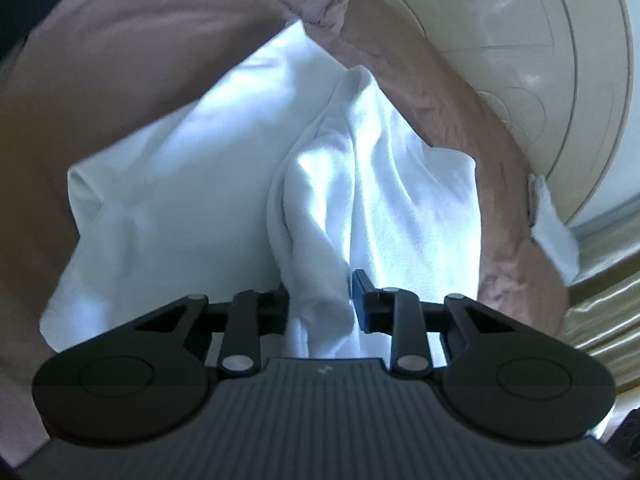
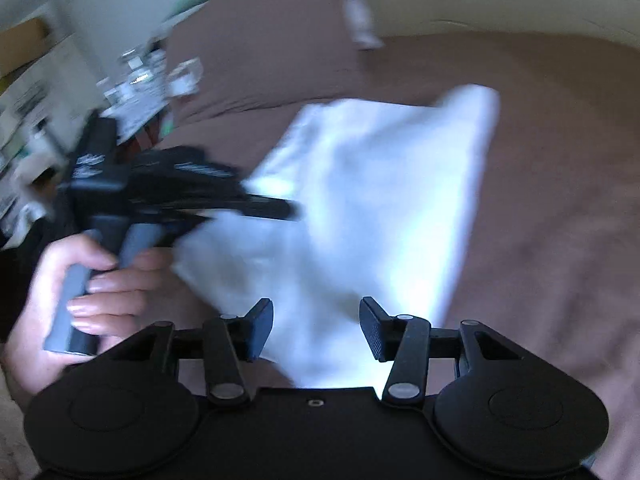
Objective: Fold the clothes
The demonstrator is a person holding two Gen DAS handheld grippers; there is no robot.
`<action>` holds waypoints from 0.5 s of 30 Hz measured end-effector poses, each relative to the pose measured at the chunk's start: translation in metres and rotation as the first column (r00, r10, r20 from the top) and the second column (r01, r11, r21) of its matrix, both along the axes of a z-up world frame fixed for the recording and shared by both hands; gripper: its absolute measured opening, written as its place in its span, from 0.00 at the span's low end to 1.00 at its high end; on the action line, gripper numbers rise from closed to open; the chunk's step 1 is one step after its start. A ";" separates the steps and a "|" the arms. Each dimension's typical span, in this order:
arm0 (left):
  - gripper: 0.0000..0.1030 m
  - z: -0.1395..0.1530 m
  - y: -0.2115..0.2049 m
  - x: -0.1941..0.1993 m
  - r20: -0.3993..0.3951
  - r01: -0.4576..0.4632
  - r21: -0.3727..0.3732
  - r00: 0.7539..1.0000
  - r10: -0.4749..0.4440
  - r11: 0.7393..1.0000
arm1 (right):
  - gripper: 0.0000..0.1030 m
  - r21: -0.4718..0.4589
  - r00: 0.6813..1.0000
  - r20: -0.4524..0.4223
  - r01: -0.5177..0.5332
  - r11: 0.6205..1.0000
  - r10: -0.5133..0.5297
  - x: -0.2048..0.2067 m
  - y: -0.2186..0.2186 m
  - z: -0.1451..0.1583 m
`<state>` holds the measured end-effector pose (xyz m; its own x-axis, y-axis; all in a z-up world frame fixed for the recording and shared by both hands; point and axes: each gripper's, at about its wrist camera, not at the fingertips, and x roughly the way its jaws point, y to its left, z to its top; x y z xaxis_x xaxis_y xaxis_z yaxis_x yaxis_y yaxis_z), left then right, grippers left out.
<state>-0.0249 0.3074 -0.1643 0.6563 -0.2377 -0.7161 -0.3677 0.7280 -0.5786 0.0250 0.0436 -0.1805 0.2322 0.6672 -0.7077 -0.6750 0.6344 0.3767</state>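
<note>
A white garment (image 1: pixel 200 200) lies rumpled on a brown bedsheet (image 1: pixel 120 60). My left gripper (image 1: pixel 320 300) is shut on a bunched fold of it, and the cloth rises in a ridge away from the fingers. In the right wrist view the same white garment (image 2: pixel 380 200) spreads across the sheet, blurred by motion. My right gripper (image 2: pixel 316 328) is open, its jaws wide apart over the near edge of the cloth. The left gripper (image 2: pixel 280 210) shows there too, held by a hand (image 2: pixel 100 280), with its tip at the garment's left edge.
The brown sheet (image 2: pixel 540 240) covers the whole surface. A cream rounded object (image 1: pixel 560 60) stands beyond the sheet's edge, with a white tag (image 1: pixel 554 232) below it. A cluttered shelf with bottles (image 2: pixel 136 76) is at the far left, and a white strip (image 2: pixel 356 8) hangs at the back.
</note>
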 end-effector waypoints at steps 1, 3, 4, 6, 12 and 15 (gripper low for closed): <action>0.30 -0.002 0.001 0.002 -0.013 -0.007 0.004 1.000 0.007 1.000 | 0.52 -0.006 0.999 -0.003 0.032 0.999 -0.032 0.002 -0.011 -0.001; 0.22 -0.005 0.002 0.007 -0.037 -0.012 0.006 0.999 0.012 1.000 | 0.52 -0.018 0.995 -0.009 0.097 0.995 -0.097 0.005 -0.034 -0.002; 0.17 0.002 -0.001 0.007 -0.024 -0.001 0.046 1.000 0.002 0.999 | 0.52 -0.024 0.992 -0.012 0.129 0.991 -0.129 0.007 -0.046 -0.003; 0.11 0.027 -0.013 0.005 0.026 0.033 0.177 0.999 -0.038 0.984 | 0.52 -0.006 0.982 -0.053 0.183 0.983 -0.183 0.018 -0.051 -0.007; 0.10 0.100 -0.032 -0.001 0.141 0.080 0.426 0.978 -0.153 0.901 | 0.52 0.042 0.967 -0.113 0.234 0.971 -0.228 0.021 -0.051 -0.015; 0.10 0.100 -0.008 -0.011 0.143 0.007 0.430 0.987 -0.076 0.903 | 0.52 0.062 0.964 -0.141 0.236 0.970 -0.226 0.020 -0.046 -0.017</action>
<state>-0.0363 0.2990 -0.0644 0.7619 0.0390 -0.6465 -0.2643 0.9300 -0.2555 0.0454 -0.0020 -0.1974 0.2944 0.6603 -0.6909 -0.4544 0.7327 0.5066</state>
